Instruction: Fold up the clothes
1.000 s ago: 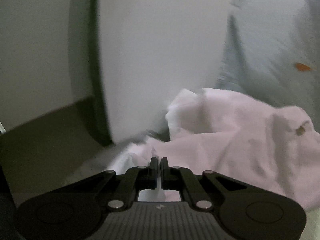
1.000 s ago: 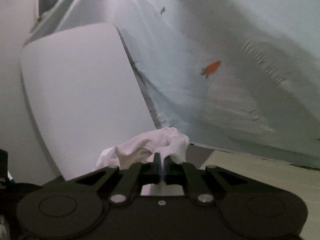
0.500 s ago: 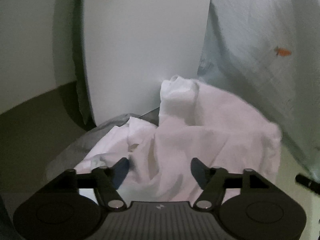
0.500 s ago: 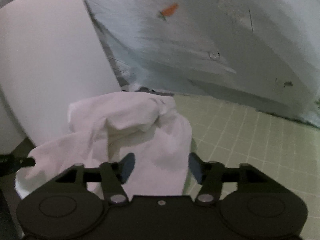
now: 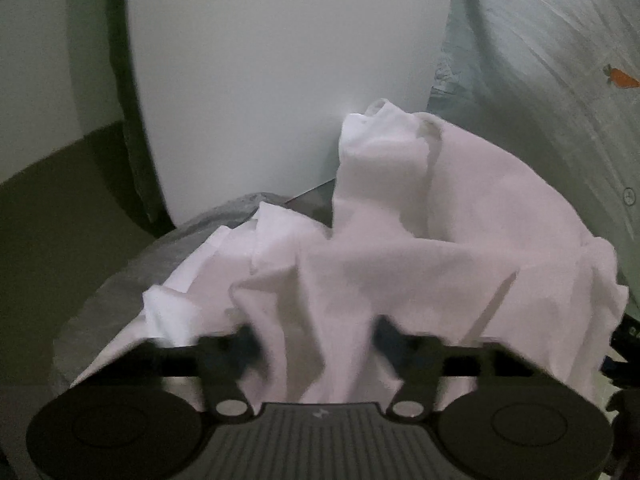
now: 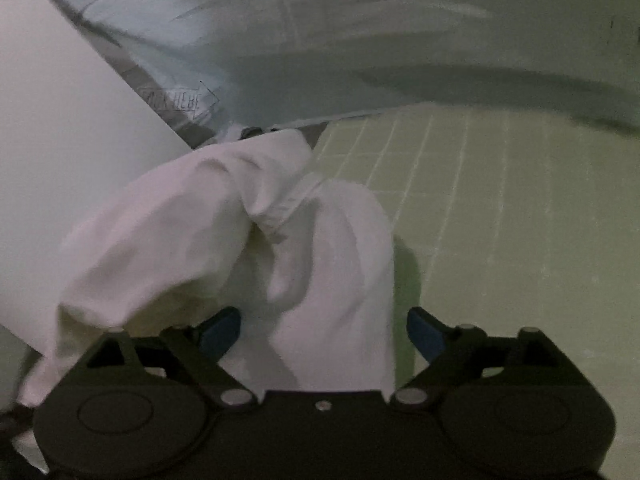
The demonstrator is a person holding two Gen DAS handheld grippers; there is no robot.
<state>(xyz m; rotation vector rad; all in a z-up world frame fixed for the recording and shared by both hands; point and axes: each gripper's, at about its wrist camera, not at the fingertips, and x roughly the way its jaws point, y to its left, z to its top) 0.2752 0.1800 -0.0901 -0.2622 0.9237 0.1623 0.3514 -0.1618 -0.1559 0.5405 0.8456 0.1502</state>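
Observation:
A crumpled white garment (image 5: 420,248) lies in a heap in front of my left gripper (image 5: 316,340), whose fingers stand wide apart with cloth lying loose between them. The same white garment (image 6: 208,232) fills the lower left of the right wrist view, bunched up with a hem showing near its top. My right gripper (image 6: 324,330) is open too, its blue-padded fingertips (image 6: 222,330) spread on either side of a fold. Neither gripper pinches the cloth.
A tall white panel (image 5: 288,80) stands just behind the heap, and a pale blue sheet with a small carrot print (image 5: 620,78) rises to the right. A green gridded mat (image 6: 500,220) lies to the right of the garment. Grey fabric (image 5: 120,292) sits under the heap's left side.
Both grippers were shut on the white garment a second ago; they opened and let it drop into a heap. Both cameras have tilted down towards it.

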